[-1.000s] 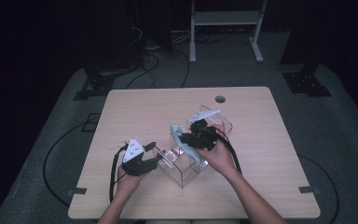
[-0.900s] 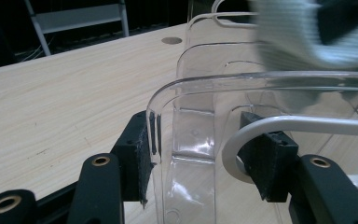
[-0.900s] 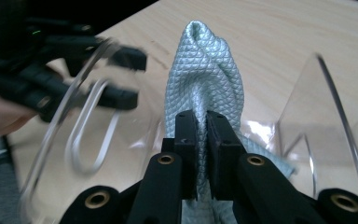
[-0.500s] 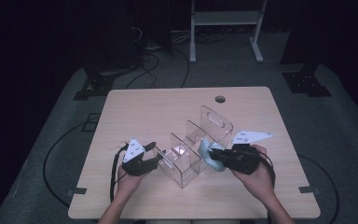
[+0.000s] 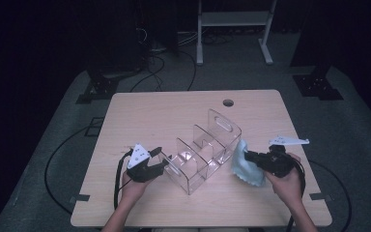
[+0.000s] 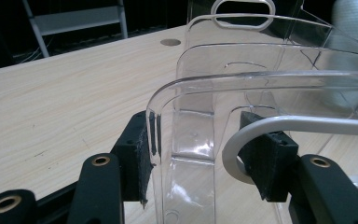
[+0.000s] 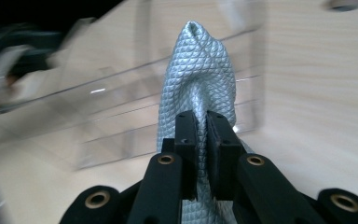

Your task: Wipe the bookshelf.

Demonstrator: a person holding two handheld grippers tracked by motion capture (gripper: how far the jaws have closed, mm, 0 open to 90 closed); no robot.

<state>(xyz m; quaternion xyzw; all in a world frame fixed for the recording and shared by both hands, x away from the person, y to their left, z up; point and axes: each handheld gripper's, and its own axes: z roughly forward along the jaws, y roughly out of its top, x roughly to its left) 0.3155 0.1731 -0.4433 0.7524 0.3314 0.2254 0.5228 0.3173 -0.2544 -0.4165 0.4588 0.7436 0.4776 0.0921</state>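
My right claw (image 5: 248, 155) pinches the blue cloth (image 5: 246, 166), now pulled off the clear rack (image 5: 207, 145) to its 3 o'clock side. My left claw (image 5: 163, 161) clamps the rack's end wall, so wiping can go on.

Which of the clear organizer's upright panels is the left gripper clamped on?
The left gripper grips the organizer's end panel nearest the person, the low rounded one. The far end panel, tallest, has a handle slot; the dividers between stand untouched.

Pale blue diamond-textured cloth (image 7: 198, 70), clear plastic organizer (image 5: 207, 147), light wood table (image 5: 174, 111).
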